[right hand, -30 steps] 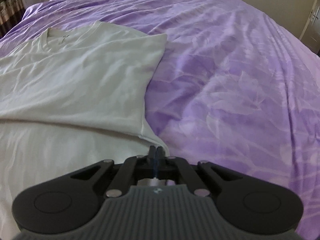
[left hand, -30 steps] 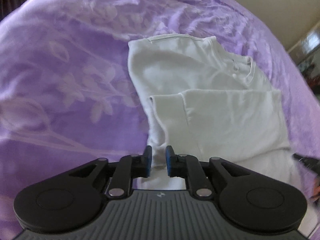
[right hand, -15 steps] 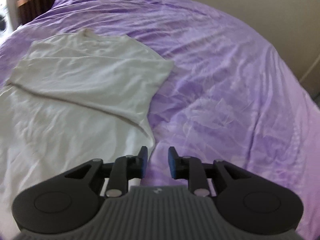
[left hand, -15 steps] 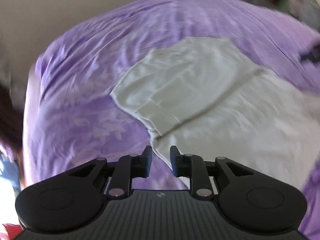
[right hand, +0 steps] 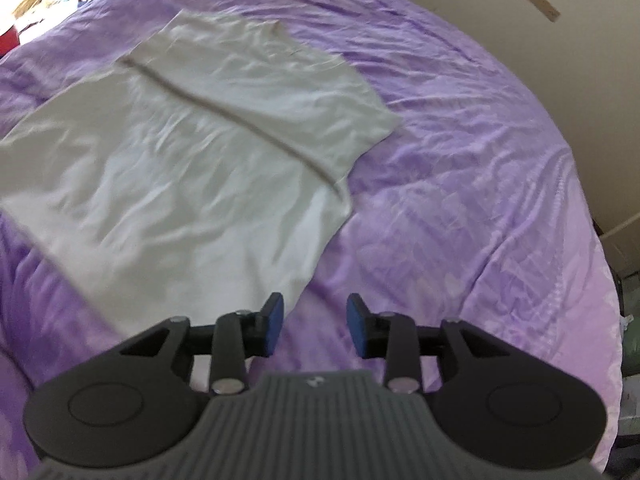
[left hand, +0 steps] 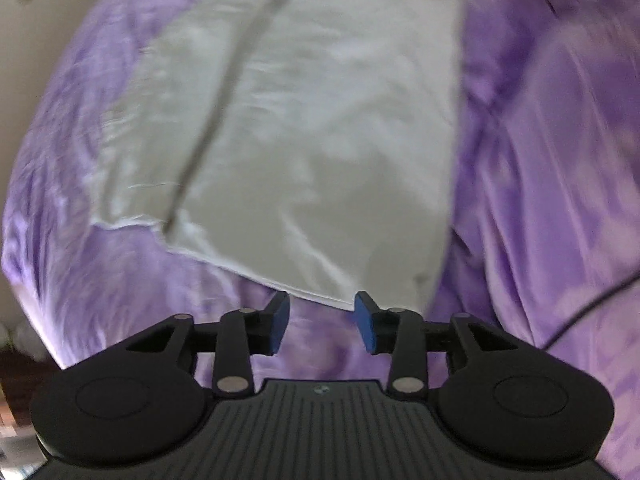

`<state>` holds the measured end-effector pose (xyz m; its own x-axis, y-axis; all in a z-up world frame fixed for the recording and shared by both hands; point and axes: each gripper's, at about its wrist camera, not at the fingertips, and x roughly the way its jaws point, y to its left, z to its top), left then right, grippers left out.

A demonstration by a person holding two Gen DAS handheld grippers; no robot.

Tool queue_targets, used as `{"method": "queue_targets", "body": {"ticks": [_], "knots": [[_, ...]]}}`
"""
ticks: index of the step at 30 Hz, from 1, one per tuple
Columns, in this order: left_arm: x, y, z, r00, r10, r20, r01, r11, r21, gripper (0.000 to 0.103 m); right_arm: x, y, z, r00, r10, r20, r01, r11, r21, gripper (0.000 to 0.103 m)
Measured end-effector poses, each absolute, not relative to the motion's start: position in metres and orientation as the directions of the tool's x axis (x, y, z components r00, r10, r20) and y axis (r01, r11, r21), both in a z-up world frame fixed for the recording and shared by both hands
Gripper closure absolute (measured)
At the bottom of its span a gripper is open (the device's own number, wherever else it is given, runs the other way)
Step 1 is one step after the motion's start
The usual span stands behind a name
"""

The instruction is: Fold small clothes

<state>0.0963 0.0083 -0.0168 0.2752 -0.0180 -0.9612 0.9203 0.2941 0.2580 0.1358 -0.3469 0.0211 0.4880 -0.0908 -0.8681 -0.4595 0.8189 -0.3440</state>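
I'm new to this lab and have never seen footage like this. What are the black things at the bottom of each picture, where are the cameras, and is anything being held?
No robot here: a person holds a pair of hand tongs in each hand, and a wide-angle camera on each looks forward along its two fingers. The black shapes are the tongs themselves. One picture is from the left tongs, the other from the right tongs. Both stand open with blue pads apart and hold nothing. Ahead lies a white T-shirt, already partly folded, with one layer lying over another, spread on a purple bedspread. The left tongs sit just short of the shirt's near edge; the right ones are beside its near corner. The left view is blurred.
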Motion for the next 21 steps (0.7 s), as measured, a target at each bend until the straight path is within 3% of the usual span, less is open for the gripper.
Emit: {"method": "queue_targets", "body": {"ticks": [4, 9, 21], "knots": [[0.084, 0.0, -0.047, 0.233, -0.001, -0.973, 0.951, 0.211, 0.227, 0.038, 0.118, -0.342, 0.011, 0.475, -0.114, -0.872, -0.489, 0.79, -0.37, 0.065], [0.077, -0.005, -0.076, 0.161, 0.022, -0.987, 0.976, 0.147, 0.162, 0.028, 0.114, -0.333, 0.003, 0.477, -0.102, -0.873, -0.494, 0.791, -0.362, 0.062], [0.067, -0.018, -0.116, 0.219, 0.104, -0.97, 0.971, 0.078, 0.227, 0.02, 0.108, -0.315, -0.015, 0.416, -0.086, -0.905, -0.573, 0.748, -0.335, 0.059]]}}
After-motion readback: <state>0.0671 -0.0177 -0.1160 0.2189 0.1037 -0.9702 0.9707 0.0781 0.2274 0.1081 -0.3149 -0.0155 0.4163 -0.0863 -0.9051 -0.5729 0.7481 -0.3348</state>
